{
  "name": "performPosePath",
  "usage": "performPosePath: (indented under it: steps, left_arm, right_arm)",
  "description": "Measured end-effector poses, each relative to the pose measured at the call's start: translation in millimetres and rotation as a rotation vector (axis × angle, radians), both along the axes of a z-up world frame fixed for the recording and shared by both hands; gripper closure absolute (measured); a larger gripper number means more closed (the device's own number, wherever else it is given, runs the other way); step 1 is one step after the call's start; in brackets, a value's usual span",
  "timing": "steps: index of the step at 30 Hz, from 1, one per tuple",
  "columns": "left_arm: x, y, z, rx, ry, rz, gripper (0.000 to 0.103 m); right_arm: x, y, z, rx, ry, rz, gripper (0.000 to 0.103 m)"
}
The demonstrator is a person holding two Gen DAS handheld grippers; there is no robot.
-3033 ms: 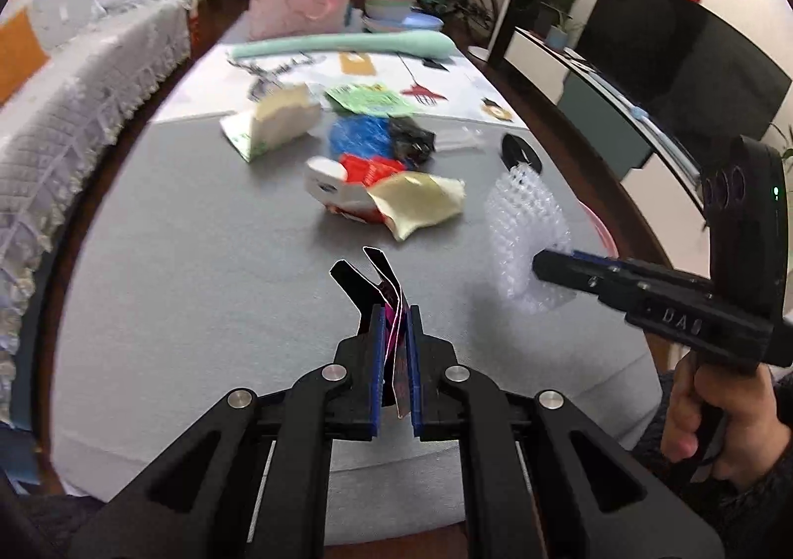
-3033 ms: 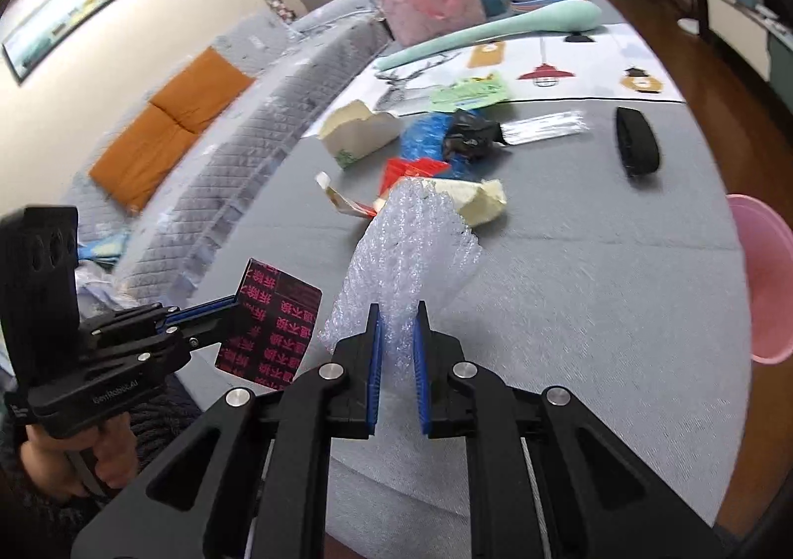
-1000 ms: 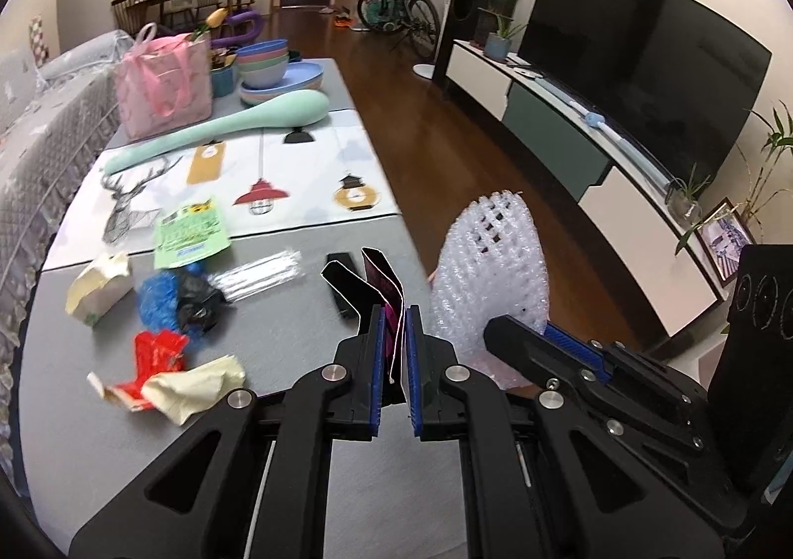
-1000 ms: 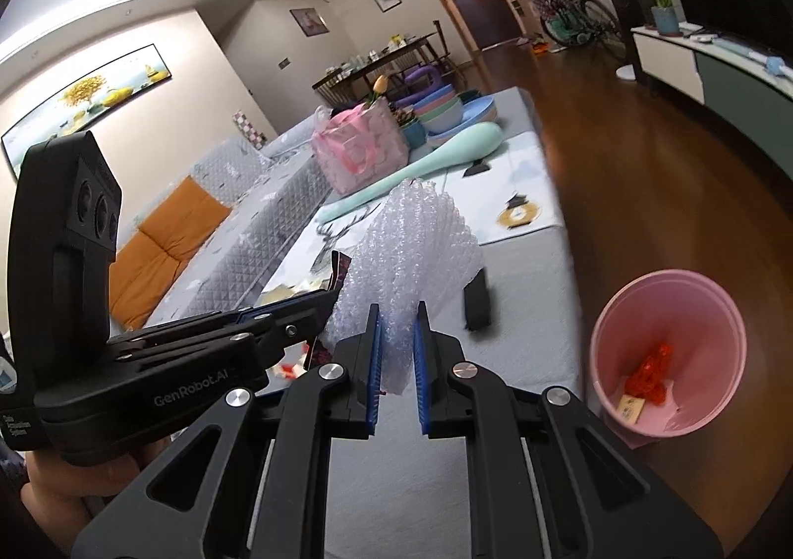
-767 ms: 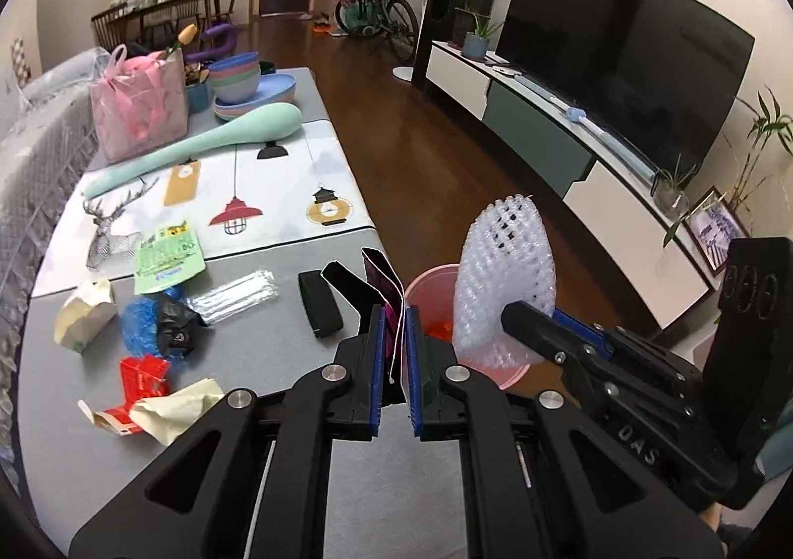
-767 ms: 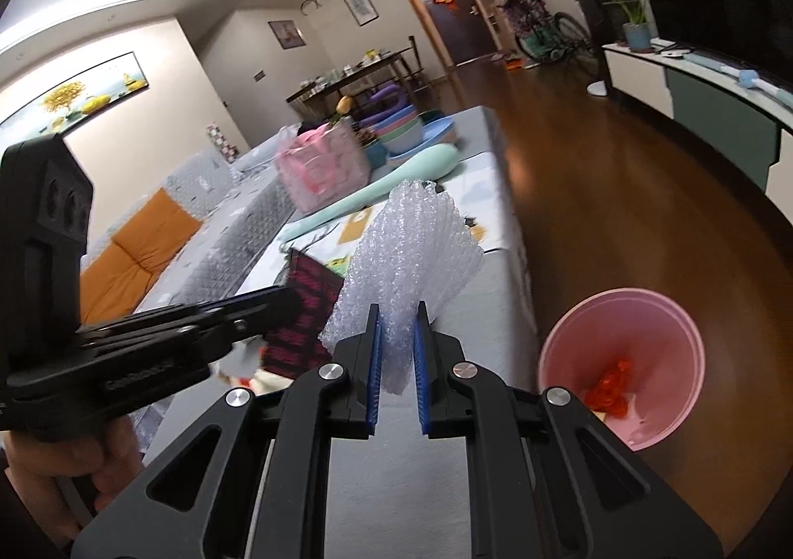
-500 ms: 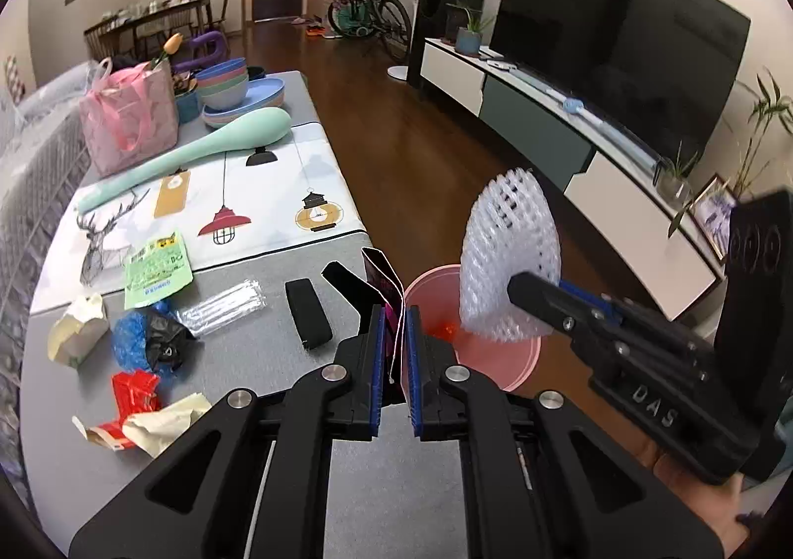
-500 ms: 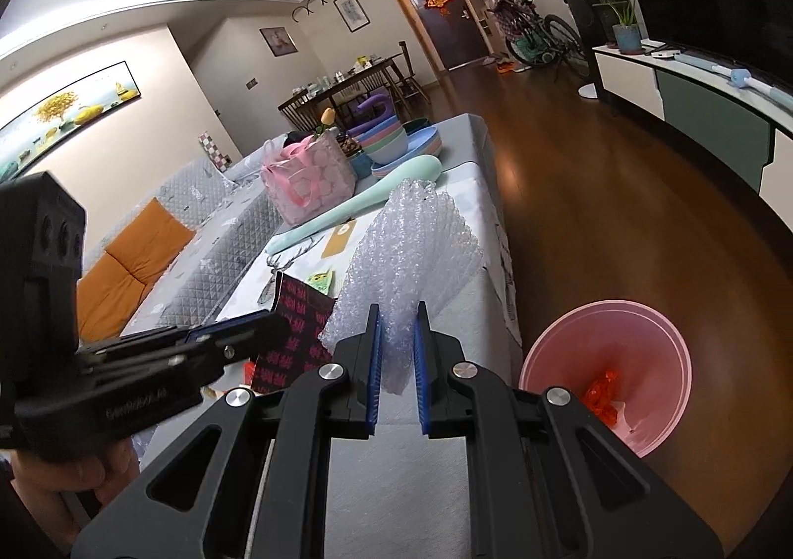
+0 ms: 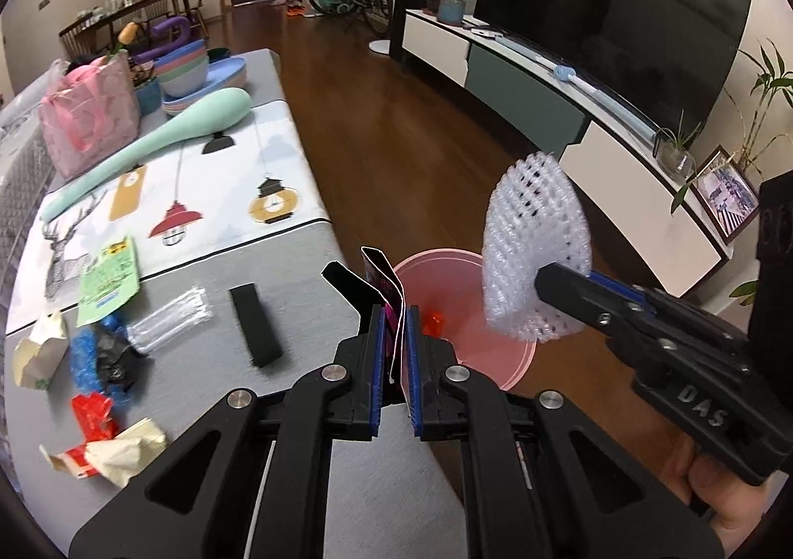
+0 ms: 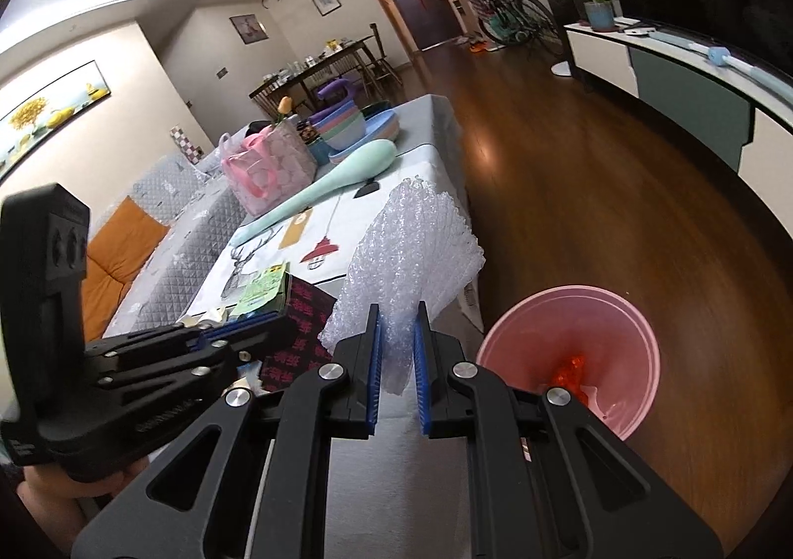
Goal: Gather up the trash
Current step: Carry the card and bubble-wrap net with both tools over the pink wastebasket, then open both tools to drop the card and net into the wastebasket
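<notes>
My left gripper [image 9: 394, 326] is shut on a black and pink printed wrapper [image 9: 379, 279], held above the table's right edge next to the pink bin [image 9: 446, 306]. The wrapper also shows in the right wrist view [image 10: 300, 336]. My right gripper [image 10: 396, 336] is shut on a sheet of bubble wrap [image 10: 411, 242], which also shows in the left wrist view [image 9: 535, 247] over the bin. The pink bin [image 10: 639, 361] stands on the floor beside the table and holds red scraps [image 10: 570, 373].
On the grey table [image 9: 307, 261] lie a black case [image 9: 255, 323], a clear plastic packet [image 9: 171, 323], a green leaflet [image 9: 109, 279], blue and black wrappers [image 9: 104, 353], a red and cream wrapper [image 9: 106, 442] and a cream carton [image 9: 39, 351]. A pink bag [image 9: 86, 118] and bowls [image 9: 188, 68] stand at the far end.
Both grippers have swung right from over the table toward the pink bin, still holding the wrapper and the bubble wrap. The bubble wrap now hangs over the bin.
</notes>
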State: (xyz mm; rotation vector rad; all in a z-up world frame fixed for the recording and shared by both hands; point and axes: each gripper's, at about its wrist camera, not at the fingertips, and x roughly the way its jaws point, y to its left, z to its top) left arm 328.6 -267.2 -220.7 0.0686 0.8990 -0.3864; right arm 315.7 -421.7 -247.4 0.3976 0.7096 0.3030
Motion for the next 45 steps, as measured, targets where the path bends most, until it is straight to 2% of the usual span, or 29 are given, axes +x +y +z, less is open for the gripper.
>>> performPosePath:
  steps: [9,19,24,28,30,31,32,33,34,35,38,41,45]
  left_arm:
    - [22.8,-46.9,-27.2,0.026,0.038,-0.06,0.095]
    - [49.5,-94.3,-76.6,0.042,0.113,-0.136,0.094]
    - [67.8,-100.2,-112.3,0.023,0.208,-0.12,0.094]
    - [76.5,-100.7,-126.8,0.024,0.247,-0.108,0.094]
    - [76.2,-99.0,-123.9,-0.006,0.264,-0.126,0.089]
    - [73.2,-97.3,-119.7,0.0,0.251,-0.13,0.073]
    - [70.1,-95.6,-114.8,0.006,0.237,-0.134,0.058]
    - [64.7,-91.5,-106.7,0.004,0.209,-0.14,0.036]
    - [58.6,-86.4,-98.2,-0.001,0.172,-0.142,0.031]
    - [55.8,-82.9,-93.1,-0.003,0.156,-0.143,0.031]
    - [41.9,-64.3,-78.5,-0.016,0.173,-0.127,0.031]
    - [26.0,-42.9,-63.2,-0.044,0.157,-0.11,0.031]
    - [-16.9,11.5,-39.0,-0.036,0.099,-0.101,0.03]
  right_arm:
    - [22.1,-38.5,-16.6,0.004,0.073,-0.054,0.091]
    - [59.9,-83.1,-71.6,0.002,0.258,-0.103,0.09]
    - [76.9,-90.3,-101.3,0.004,0.348,-0.107,0.089]
    - [84.3,-92.0,-115.3,-0.022,0.377,-0.111,0.089]
    - [82.7,-93.1,-120.4,-0.023,0.397,-0.126,0.085]
    - [80.8,-93.2,-122.3,-0.025,0.411,-0.138,0.067]
    - [77.8,-94.0,-121.9,-0.029,0.415,-0.15,0.029]
    - [75.1,-94.0,-118.2,-0.022,0.402,-0.155,0.022]
    - [71.3,-95.0,-111.4,-0.008,0.381,-0.162,0.02]
    - [68.0,-96.3,-106.9,-0.007,0.371,-0.17,0.02]
    - [53.1,-90.7,-91.8,0.002,0.345,-0.189,0.019]
    - [37.8,-76.4,-77.9,0.018,0.328,-0.194,0.018]
    - [17.6,-44.3,-55.9,0.01,0.295,-0.171,0.014]
